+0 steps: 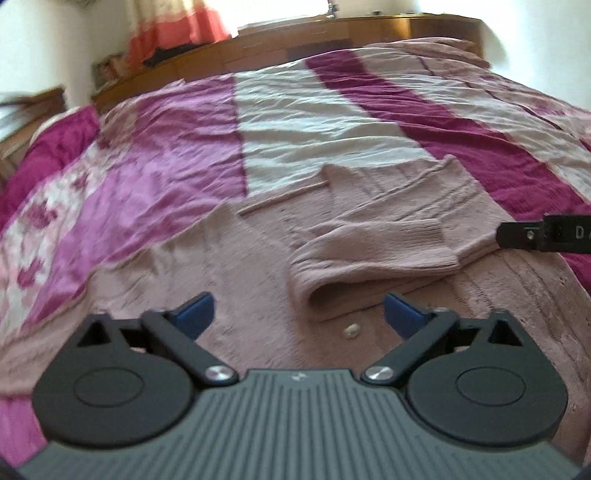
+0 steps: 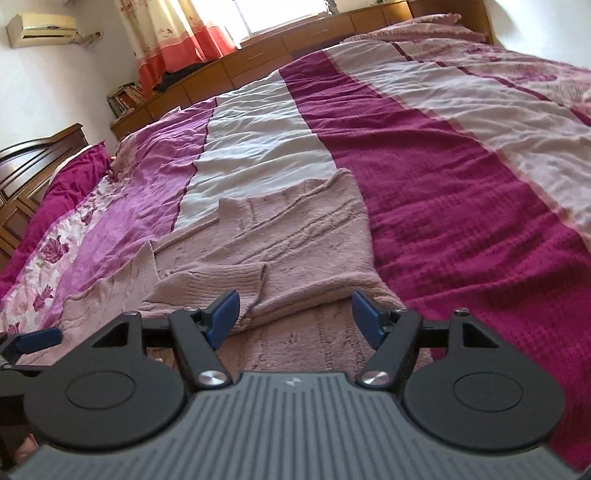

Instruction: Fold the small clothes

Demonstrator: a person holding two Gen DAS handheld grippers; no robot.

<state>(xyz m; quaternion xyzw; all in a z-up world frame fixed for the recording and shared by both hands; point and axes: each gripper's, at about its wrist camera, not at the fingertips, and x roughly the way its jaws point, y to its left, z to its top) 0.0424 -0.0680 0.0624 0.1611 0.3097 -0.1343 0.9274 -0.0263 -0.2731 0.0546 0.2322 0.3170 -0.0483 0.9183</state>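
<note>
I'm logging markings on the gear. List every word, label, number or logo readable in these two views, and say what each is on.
"D", then a cut-off letter, perhaps "A": white print on the right tool's black side, at the edge of the left view.
Small pale logo on the left tool body: too small to read.
Same logo on the right tool body: unreadable.
Air conditioner front: no legible text.
Sweater and bedspread: no text.

Bed [image 2: 461,177], striped magenta-white cover; pink knit sweater [image 2: 295,229] flat on it, sleeve folded in
</note>
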